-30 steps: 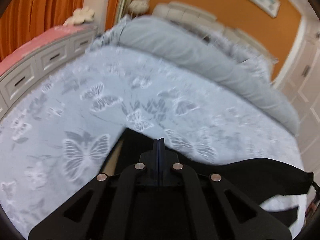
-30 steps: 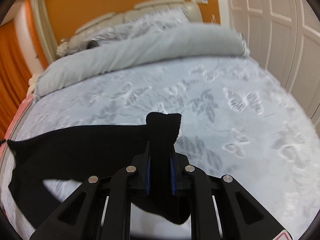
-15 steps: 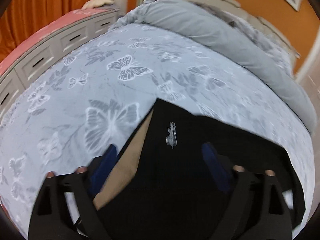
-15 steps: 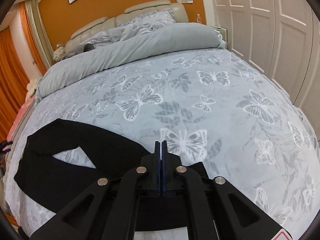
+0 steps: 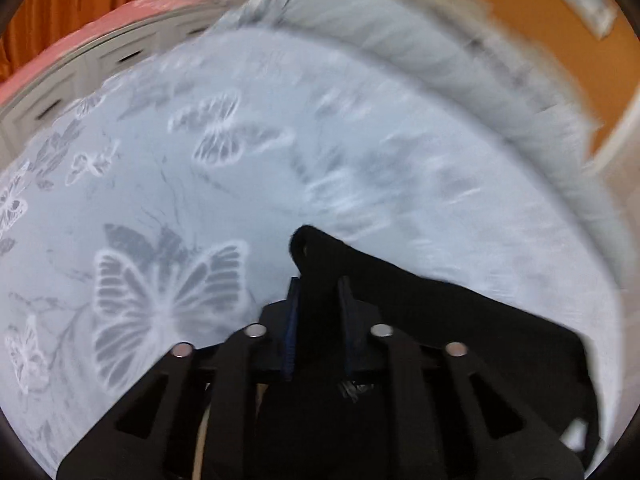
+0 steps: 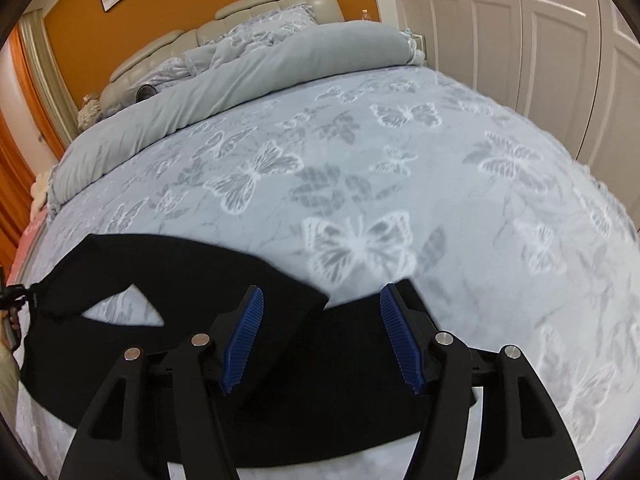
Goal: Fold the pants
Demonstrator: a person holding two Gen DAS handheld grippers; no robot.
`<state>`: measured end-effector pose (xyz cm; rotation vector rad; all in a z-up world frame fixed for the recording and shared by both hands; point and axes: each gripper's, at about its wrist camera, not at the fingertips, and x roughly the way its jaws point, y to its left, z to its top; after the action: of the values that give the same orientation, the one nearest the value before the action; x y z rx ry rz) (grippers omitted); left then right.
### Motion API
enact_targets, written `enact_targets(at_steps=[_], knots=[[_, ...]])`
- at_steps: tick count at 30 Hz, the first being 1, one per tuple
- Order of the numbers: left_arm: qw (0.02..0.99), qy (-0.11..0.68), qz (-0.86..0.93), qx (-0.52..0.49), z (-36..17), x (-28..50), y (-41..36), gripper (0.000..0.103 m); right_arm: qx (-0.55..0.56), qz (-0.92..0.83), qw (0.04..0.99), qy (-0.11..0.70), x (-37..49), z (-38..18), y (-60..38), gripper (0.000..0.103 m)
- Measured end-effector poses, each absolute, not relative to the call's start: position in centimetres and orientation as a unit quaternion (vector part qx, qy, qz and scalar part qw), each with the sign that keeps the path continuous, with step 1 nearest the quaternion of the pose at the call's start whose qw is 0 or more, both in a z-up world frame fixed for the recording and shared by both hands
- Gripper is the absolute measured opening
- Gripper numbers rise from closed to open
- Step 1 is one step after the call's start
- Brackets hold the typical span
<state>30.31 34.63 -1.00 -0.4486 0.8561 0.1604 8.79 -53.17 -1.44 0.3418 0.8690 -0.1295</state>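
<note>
The bed (image 6: 460,168), covered in a grey butterfly-print sheet, fills an orange-walled room; 1 rolled grey duvet (image 6: 248,80) lies along its head edge. White wardrobe doors (image 6: 540,40) stand right of it. 1 pair of black pants (image 6: 168,264) lies along the near edge. The left gripper (image 5: 318,292) is closing, pinching a raised fold of the pants. The right gripper (image 6: 320,308) is opening, its pads clear of the cloth lying between them.
</note>
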Motion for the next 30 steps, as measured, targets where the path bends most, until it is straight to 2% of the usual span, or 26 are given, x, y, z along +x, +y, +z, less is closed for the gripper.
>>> enact_targets(at_steps=[3,5,6,9,14,15,16,17,18,20,21,22,24,27,28,30], knots=[[0.898,0.372,0.026,-0.235,2.9,23.2,34.8,0.014,0.176,-0.034,0.887,0.425,7.4,-1.7,-52.3,0.064],[0.903,0.367,0.009,-0.221,4.6,18.0,34.3,0.014,0.184,-0.007,0.881,0.437,6.5,-2.2,-51.5,0.076],[0.903,0.367,0.001,-0.221,5.1,15.6,34.1,0.014,0.182,0.003,0.877,0.444,6.3,-2.6,-51.0,0.078],[0.896,0.382,-0.006,-0.226,4.7,10.6,33.3,0.014,0.180,0.032,0.859,0.477,6.5,-4.8,-49.5,0.080],[0.876,0.423,0.024,-0.229,1.0,7.7,32.6,0.014,0.210,0.035,0.847,0.487,9.1,-7.8,-48.6,0.081],[0.870,0.430,0.032,-0.241,0.2,7.6,32.7,0.014,0.222,0.040,0.851,0.473,9.7,-7.7,-48.6,0.080],[0.865,0.435,0.038,-0.249,-0.3,7.7,32.7,0.014,0.233,0.052,0.854,0.463,10.1,-7.5,-48.7,0.052],[0.863,0.435,0.044,-0.252,-0.5,7.9,32.9,0.014,0.243,0.052,0.849,0.467,11.0,-7.2,-48.9,0.010],[0.862,0.436,0.046,-0.255,-0.2,8.2,33.0,0.014,0.249,0.049,0.848,0.465,11.6,-6.3,-49.2,0.007],[0.868,0.429,0.045,-0.247,1.4,8.3,33.2,0.013,0.219,0.044,0.875,0.430,11.0,-1.8,-49.9,0.007],[0.878,0.417,0.045,-0.231,3.3,7.9,33.2,0.004,0.215,0.048,0.883,0.416,10.3,0.2,-50.6,0.007],[0.884,0.411,0.048,-0.220,4.3,7.5,33.6,0.000,0.212,0.048,0.890,0.402,9.4,2.1,-51.5,0.007],[0.896,0.395,0.056,-0.194,6.5,5.9,34.5,0.000,0.189,0.026,0.904,0.383,7.0,5.0,-53.7,0.007],[0.892,0.405,0.091,-0.180,6.1,3.9,36.2,0.000,0.184,-0.008,0.897,0.401,4.1,4.0,-57.0,0.007],[0.883,0.417,0.094,-0.192,5.0,3.3,36.7,0.001,0.187,-0.016,0.892,0.412,3.7,2.8,-57.7,0.010],[0.862,0.441,0.089,-0.233,2.2,2.6,36.9,0.005,0.167,-0.100,0.872,0.450,2.9,-1.4,-60.0,0.023]])
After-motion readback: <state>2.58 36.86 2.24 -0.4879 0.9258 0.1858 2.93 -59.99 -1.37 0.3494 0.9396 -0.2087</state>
